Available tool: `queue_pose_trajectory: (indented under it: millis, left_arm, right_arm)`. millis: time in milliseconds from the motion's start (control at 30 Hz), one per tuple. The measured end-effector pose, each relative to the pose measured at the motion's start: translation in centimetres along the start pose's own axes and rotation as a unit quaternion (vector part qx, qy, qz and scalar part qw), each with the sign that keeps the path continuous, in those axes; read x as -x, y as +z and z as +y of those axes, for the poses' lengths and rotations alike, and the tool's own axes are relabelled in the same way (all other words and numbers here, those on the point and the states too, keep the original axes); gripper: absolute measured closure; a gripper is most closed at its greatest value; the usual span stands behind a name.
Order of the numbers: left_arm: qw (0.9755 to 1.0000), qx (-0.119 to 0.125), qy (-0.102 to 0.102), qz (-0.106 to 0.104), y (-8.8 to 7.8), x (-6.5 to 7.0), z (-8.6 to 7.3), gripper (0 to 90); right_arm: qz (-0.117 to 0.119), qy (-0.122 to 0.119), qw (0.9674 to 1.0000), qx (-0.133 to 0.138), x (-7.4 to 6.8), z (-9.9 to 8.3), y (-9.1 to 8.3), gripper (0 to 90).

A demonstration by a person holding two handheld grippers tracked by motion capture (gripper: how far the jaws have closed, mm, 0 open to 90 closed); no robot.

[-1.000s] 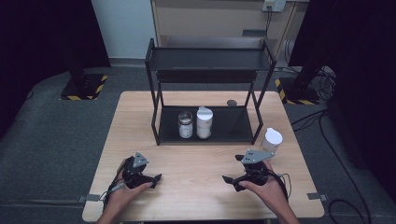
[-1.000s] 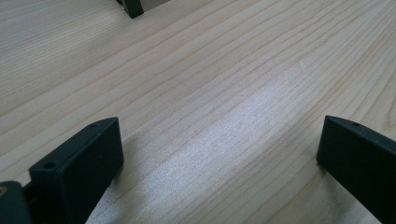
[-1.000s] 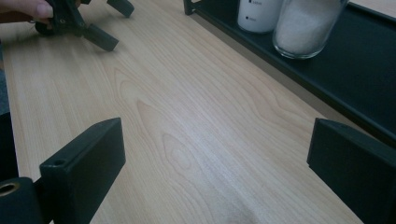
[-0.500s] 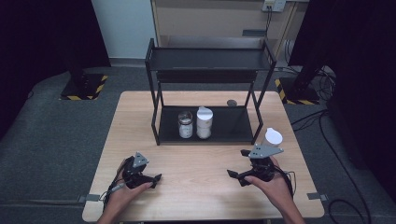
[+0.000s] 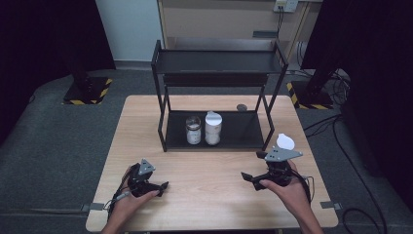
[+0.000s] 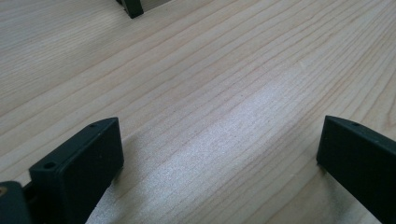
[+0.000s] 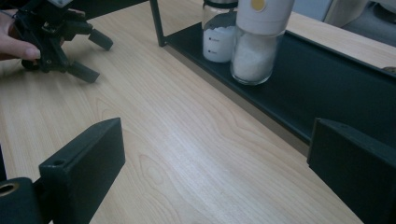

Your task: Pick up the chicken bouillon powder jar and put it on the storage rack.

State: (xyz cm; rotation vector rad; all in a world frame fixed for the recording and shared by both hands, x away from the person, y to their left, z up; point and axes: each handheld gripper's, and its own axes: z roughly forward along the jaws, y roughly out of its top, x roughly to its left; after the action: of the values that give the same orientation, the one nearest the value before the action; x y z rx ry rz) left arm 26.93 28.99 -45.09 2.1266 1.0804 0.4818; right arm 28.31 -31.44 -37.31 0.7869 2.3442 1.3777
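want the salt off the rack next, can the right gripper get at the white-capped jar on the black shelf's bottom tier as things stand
Probably yes. The right gripper is open and empty, and bare wooden table lies between it and the white-capped jar of white grains. The black metal shelf is open-fronted, though the shorter glass jar stands close beside it.

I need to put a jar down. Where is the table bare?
Bare wood lies between the left hand-held gripper and right hand-held gripper, before the rack. Crowded: its lower shelf centre, by the two jars.
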Motion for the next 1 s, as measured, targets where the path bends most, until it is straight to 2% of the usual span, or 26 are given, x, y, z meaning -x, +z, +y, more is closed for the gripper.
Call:
queue_pose_trajectory:
  millis: [633, 1000]
  left_arm:
    - [1.0000, 0.000, 0.000, 0.000, 0.0, 0.0, 0.0, 0.0]
    - [1.0000, 0.000, 0.000, 0.000, 0.0, 0.0, 0.0, 0.0]
  right_arm:
    - [-0.040, 0.007, 0.9991, 0.014, 0.4, 0.3, -2.3, 4.3]
    - [-0.078, 0.008, 0.9965, 0.030, 0.4, 0.0, -3.7, 3.2]
